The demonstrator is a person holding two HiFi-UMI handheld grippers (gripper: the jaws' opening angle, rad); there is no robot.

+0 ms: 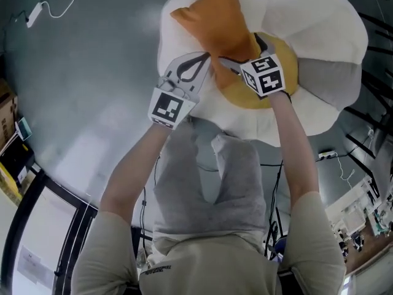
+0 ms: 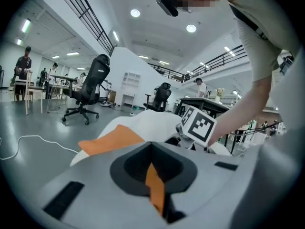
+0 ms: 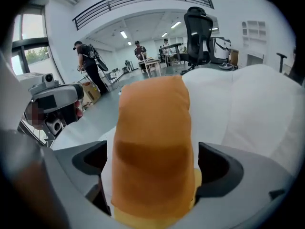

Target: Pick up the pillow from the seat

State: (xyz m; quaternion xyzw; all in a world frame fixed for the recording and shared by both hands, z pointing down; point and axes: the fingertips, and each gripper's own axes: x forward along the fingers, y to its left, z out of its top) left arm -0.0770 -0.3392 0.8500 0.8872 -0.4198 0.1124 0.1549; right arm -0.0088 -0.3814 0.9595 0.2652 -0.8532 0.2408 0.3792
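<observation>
An orange pillow point(image 1: 215, 23) lies on a white beanbag seat point(image 1: 313, 23) with a yellow centre point(image 1: 279, 91). My left gripper point(image 1: 206, 57) reaches in from the left and is shut on the pillow's near edge. In the left gripper view a strip of orange fabric point(image 2: 155, 185) is pinched between the closed jaws, with the rest of the pillow point(image 2: 112, 138) beyond. My right gripper point(image 1: 242, 51) comes in from the right. Its jaws stand wide on either side of the pillow point(image 3: 152, 137), with a small gap showing on the left side. Its marker cube point(image 2: 198, 125) shows in the left gripper view.
A white cable with an adapter point(image 1: 37, 10) lies on the grey floor at the far left. Cardboard boxes point(image 1: 7, 112) stand at the left edge and black railings point(image 1: 376, 54) at the right. Office chairs point(image 2: 90, 87), desks and people are in the background.
</observation>
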